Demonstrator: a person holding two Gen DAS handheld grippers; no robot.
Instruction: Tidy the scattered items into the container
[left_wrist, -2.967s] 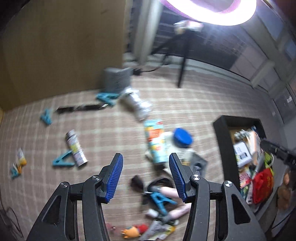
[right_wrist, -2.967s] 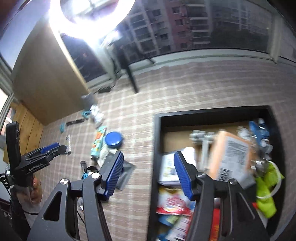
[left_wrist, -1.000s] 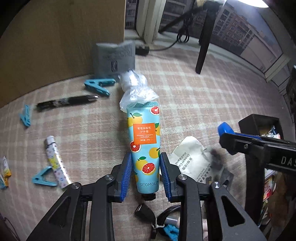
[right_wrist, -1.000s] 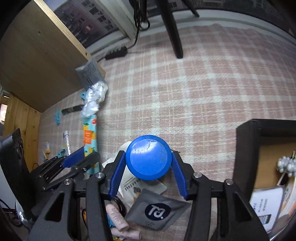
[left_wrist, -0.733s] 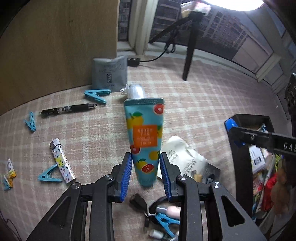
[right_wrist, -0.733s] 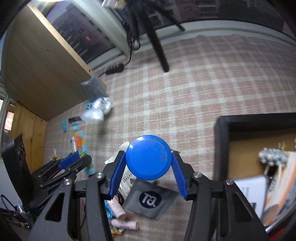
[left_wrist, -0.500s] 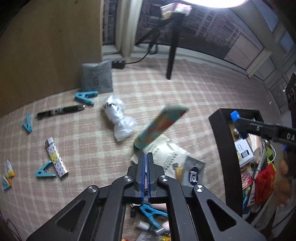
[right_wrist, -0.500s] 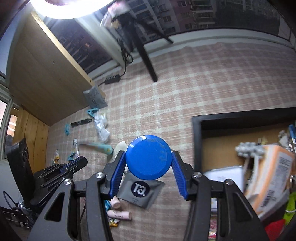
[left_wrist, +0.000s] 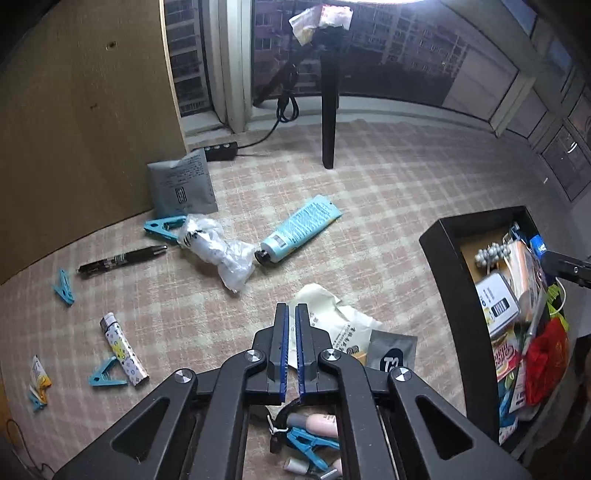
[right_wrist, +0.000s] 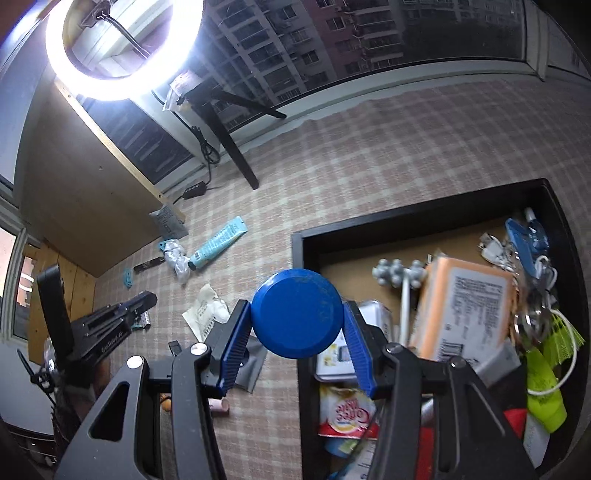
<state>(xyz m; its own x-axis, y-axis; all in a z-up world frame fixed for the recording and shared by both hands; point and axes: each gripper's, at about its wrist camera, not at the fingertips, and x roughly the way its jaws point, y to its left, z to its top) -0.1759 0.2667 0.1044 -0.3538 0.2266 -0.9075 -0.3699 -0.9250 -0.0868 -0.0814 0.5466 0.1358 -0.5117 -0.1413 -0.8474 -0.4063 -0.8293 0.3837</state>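
My left gripper (left_wrist: 290, 310) is shut with nothing between its blue pads, held above the checked carpet. The light-blue fruit-print tube (left_wrist: 299, 229) lies loose on the carpet ahead of it, cap toward me, and also shows in the right wrist view as the tube (right_wrist: 218, 242). My right gripper (right_wrist: 295, 314) is shut on a round blue lidded jar (right_wrist: 295, 321), held above the near-left edge of the black container (right_wrist: 406, 214). That container (left_wrist: 443, 266) is packed with several items.
On the carpet lie a black pen (left_wrist: 122, 256), a lighter (left_wrist: 122, 347), several blue clips, a grey pouch (left_wrist: 181, 188), crumpled plastic (left_wrist: 218, 254) and a cream sachet (left_wrist: 332, 314). A tripod leg (left_wrist: 328, 110) and a wooden panel (left_wrist: 81, 110) stand behind.
The tube left my left gripper, whose jaws shut empty, and it now lies farther off on the carpet. My right gripper carried the blue jar up and across to the container.
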